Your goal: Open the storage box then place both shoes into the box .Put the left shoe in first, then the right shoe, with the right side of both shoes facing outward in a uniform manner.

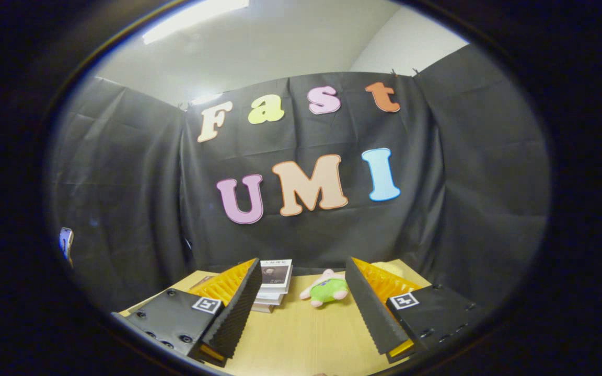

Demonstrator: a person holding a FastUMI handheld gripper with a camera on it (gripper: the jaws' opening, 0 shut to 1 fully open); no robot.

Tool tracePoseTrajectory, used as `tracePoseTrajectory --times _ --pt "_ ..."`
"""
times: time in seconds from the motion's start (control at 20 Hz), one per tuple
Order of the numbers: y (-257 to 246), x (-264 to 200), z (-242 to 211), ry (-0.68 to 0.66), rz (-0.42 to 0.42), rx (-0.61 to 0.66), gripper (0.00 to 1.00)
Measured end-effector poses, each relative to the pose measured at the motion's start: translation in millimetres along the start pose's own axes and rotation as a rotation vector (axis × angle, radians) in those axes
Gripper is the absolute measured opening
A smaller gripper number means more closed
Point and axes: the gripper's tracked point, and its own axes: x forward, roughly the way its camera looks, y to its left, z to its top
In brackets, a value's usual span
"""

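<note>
My gripper [301,277] is open, its two fingers spread wide with nothing between them. It is held up above a light wooden table [301,334] and points toward the black cloth wall at the back. I see no storage box or shoes from here.
A small stack of books [274,284] lies at the back of the table, just ahead of the left finger. A plush toy [327,290] in pink and green lies beside it, beyond the gap between the fingers. Something pale yellow [389,268] peeks out behind the right finger.
</note>
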Motion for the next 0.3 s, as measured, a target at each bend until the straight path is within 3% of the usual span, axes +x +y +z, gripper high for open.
tracePoseTrajectory --times 0.3 --pt "-4.8 11.0 -11.0 0.024 0.006 -0.004 1.0"
